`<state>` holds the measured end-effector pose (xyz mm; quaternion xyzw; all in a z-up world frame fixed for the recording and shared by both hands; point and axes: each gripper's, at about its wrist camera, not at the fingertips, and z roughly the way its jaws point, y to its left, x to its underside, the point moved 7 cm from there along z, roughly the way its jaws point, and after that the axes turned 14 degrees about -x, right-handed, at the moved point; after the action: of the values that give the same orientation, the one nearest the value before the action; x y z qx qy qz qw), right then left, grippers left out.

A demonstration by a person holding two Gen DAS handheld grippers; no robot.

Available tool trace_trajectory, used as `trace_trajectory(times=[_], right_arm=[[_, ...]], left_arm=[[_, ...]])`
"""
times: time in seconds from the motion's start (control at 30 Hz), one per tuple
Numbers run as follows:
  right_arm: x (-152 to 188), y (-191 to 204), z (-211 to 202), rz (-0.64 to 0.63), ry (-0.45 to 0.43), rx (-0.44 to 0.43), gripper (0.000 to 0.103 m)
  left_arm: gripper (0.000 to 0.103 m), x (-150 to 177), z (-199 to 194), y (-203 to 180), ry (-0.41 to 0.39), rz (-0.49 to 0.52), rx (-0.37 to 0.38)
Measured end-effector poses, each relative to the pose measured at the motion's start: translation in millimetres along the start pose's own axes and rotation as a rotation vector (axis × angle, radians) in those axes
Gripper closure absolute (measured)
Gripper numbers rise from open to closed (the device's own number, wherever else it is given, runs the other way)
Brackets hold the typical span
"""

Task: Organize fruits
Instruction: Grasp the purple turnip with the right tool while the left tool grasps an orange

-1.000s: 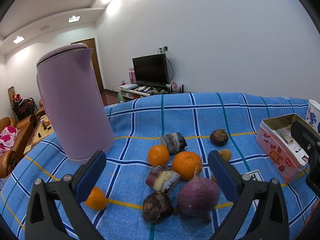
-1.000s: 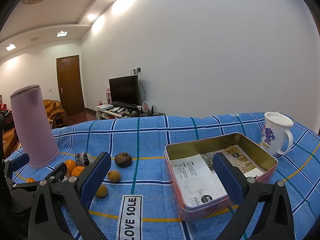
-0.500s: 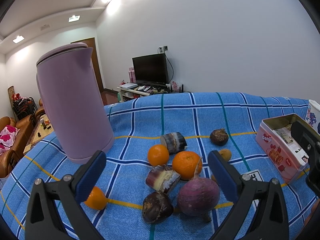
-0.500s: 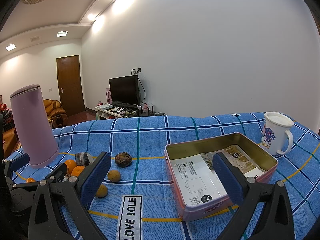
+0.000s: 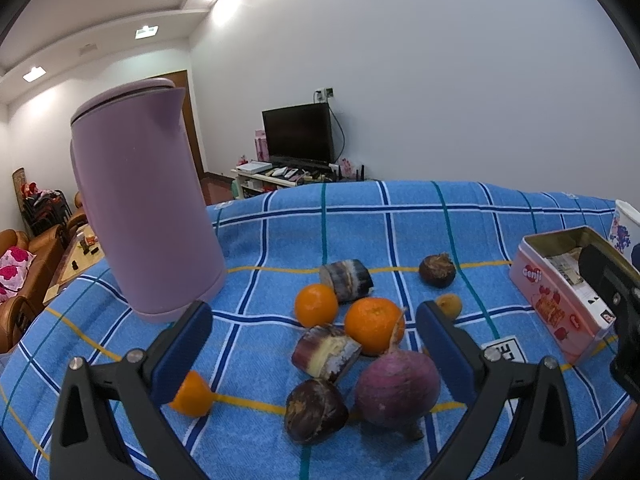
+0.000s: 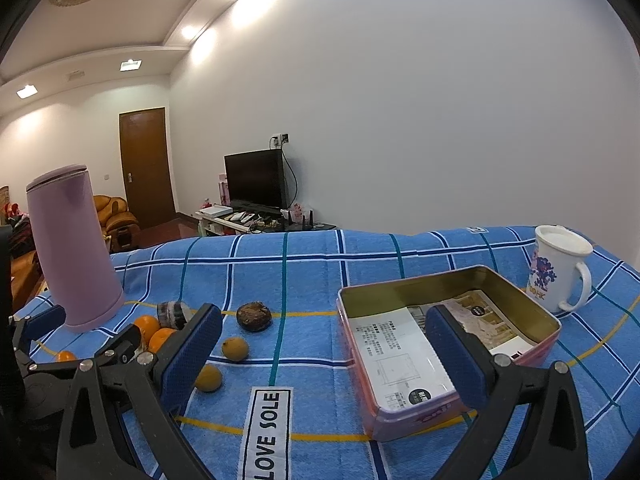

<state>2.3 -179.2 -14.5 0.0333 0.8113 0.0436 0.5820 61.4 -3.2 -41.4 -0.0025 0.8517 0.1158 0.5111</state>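
In the left wrist view, fruits lie on a blue checked cloth (image 5: 280,240): two oranges (image 5: 374,324) side by side, a third orange (image 5: 192,394) by the left finger, a purple turnip (image 5: 396,388), a dark chestnut (image 5: 316,410), two cut cane pieces (image 5: 326,352), a brown fruit (image 5: 438,270) and a small yellow fruit (image 5: 448,304). My left gripper (image 5: 314,352) is open and empty above them. My right gripper (image 6: 328,356) is open and empty, hovering between two small yellow fruits (image 6: 235,348) and an open pink tin (image 6: 448,344).
A tall purple kettle (image 5: 148,204) stands at the left; it also shows in the right wrist view (image 6: 72,248). A white mug (image 6: 560,268) stands beyond the tin, which holds printed paper. A "LOVE SOLE" label (image 6: 268,432) lies on the cloth.
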Motion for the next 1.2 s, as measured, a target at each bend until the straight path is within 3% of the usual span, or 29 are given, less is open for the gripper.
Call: trace_trajectory(times=[0.17, 0.3, 0.33, 0.4, 0.47, 0.6, 0.77, 0.93, 1.1, 1.2], right_arm=[[0.8, 3.2, 1.0, -0.009, 0.009, -0.015, 0.001], [4.0, 9.7, 5.4, -0.009, 0.041, -0.060, 0.004], [5.8, 12.7, 7.7, -0.006, 0.058, -0.085, 0.008], [10.4, 20.3, 13.6, -0.002, 0.098, -0.143, 0.028], [17.3, 30.8, 21.4, 0.006, 0.152, -0.215, 0.035], [34.0, 59.4, 36.7, 0.024, 0.273, -0.377, 0.035], [48.6, 100.5, 49.6, -0.002, 0.369, -0.512, 0.035], [64.5, 116.2, 64.5, -0.019, 0.459, -0.507, 0.035], [77.1, 116.2, 86.0, 0.051, 0.558, -0.507, 0.035], [75.3, 119.6, 89.2, 0.045, 0.561, -0.503, 0.035]], left_arm=[[0.000, -1.9, 5.0, 11.1, 0.013, 0.033, -0.014], [0.000, -6.4, 16.8, 44.5, 0.036, 0.024, -0.056], [0.000, -6.9, 20.2, 56.3, 0.046, 0.008, -0.054], [0.000, -4.6, 29.5, 80.4, 0.081, -0.038, -0.062], [0.000, 1.7, 40.4, 102.8, 0.137, -0.089, -0.059], [0.000, 12.2, 52.4, 120.2, 0.212, -0.112, -0.016], [0.003, 21.9, 56.9, 104.4, 0.241, -0.013, -0.014], [0.007, 32.1, 58.1, 86.6, 0.269, 0.084, 0.001], [0.020, 42.4, 65.0, 85.2, 0.324, 0.109, 0.010], [0.021, 50.6, 66.3, 84.9, 0.353, 0.121, 0.032]])
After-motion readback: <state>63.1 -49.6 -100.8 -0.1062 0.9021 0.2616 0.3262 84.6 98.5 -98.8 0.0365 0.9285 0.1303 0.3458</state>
